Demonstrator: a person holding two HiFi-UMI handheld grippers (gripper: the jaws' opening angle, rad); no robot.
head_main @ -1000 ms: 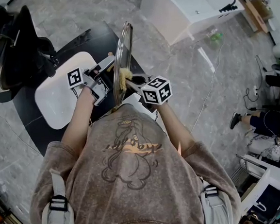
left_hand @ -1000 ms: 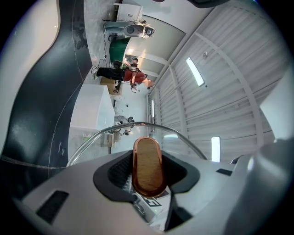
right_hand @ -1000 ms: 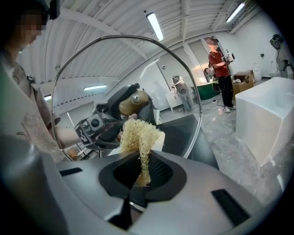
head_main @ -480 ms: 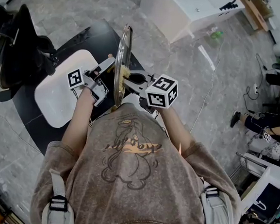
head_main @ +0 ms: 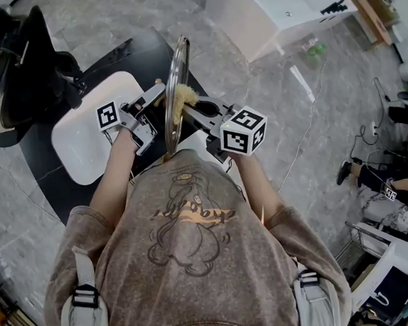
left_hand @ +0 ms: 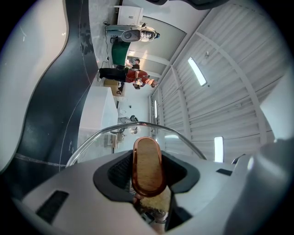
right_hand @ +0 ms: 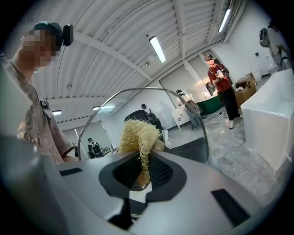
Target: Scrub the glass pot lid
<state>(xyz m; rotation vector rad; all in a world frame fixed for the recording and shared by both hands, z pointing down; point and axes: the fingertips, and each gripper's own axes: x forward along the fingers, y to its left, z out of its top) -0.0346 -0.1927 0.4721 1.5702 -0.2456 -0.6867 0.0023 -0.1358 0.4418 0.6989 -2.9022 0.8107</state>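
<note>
**A:** Where's the glass lid [head_main: 171,83] right now?

**B:** Up in the air, standing on edge over the black table [head_main: 127,55], just off the right edge of the white board [head_main: 81,137]. It's sandwiched between the two grippers, one on each face.

**A:** Which one has hold of it?

**B:** The left gripper [head_main: 154,99]. Its jaws are clamped on the lid's oval knob [left_hand: 148,167], brown with a coppery rim, and the lid's metal rim arcs just beyond them.

**A:** And the right gripper [head_main: 194,110]?

**B:** Closed on a yellow fibrous scrubber [right_hand: 138,135]. The tuft sticks out past the jaws and sits against the lid's far face, opposite the knob. From the left side you can see a bit of it through the glass, just under the knob.
</note>
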